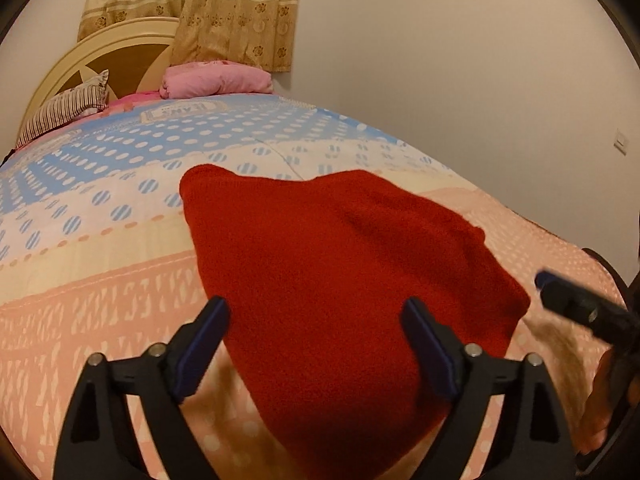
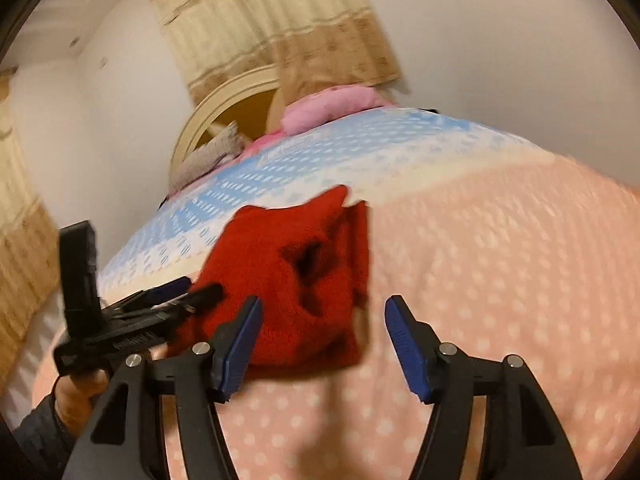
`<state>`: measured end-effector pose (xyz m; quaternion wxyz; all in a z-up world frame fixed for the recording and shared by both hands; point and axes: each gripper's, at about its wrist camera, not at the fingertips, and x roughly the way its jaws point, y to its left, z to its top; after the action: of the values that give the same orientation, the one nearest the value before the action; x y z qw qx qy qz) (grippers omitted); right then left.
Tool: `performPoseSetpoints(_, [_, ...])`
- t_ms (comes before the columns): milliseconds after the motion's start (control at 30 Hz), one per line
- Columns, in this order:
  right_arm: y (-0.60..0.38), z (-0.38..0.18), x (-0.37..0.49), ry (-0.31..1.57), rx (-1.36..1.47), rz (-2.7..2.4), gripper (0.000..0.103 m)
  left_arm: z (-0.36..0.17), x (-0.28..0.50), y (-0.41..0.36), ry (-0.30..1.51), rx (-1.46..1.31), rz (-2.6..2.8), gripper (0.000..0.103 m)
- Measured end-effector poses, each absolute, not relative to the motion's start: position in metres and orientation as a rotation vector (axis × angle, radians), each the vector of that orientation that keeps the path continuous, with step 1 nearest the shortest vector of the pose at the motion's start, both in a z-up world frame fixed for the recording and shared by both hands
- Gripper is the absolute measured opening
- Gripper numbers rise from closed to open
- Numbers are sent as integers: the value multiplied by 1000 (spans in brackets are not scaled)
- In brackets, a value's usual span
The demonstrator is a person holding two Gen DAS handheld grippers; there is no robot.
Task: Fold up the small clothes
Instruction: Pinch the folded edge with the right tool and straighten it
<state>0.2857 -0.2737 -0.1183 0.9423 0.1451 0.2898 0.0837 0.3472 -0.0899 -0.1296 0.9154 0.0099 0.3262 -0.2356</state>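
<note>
While laid flat on bed (image 1: 100, 320), red knit (image 1: 340, 280) is seen lengthwise toward headboard (image 1: 120, 56); left gripper (image 1: 316, 312) & right gripper (image 2: 324, 312) jaws spread, nothing pinched.

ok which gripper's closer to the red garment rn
Left. The left gripper is open directly over the red garment; the right gripper is open beside its edge, mostly above the bedspread.

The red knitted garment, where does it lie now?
The red knitted garment lies on the pink dotted bedspread, near the bed's foot, directly before the open left tool.
</note>
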Motion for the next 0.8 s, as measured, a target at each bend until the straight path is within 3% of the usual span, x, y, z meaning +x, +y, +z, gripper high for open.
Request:
performPoseSetpoints(167, [-255,-109,343,686,250,242,61,-130,344,-76,652,-47,-481,100])
performPoseSetpoints(200, [-257,-116,359,734,285,261,50,-130,343,-72,647,-63,-477,101])
performPoseSetpoints(233, [-262,-121,369,761,317,259,23,-130,344,-70,644,-78,-473,102])
performPoseSetpoints(267, [-265,-124,374,772,335,248,7,-130,343,-67,645,-91,-468,102])
performPoseSetpoints(567, [-282,-152,360,774,343,196,7,-148,361,-63,780,-136,-416,103])
performPoseSetpoints(667, [-280,-141,360,759,317,186,22,-151,361,-58,791,-160,-412,103])
performPoseSetpoints(700, [-279,-133,359,744,272,144,36,-151,362,-58,795,-164,-413,103])
performPoseSetpoints(800, [-280,-112,361,679,216,97,40,-151,360,-60,794,-154,-404,103])
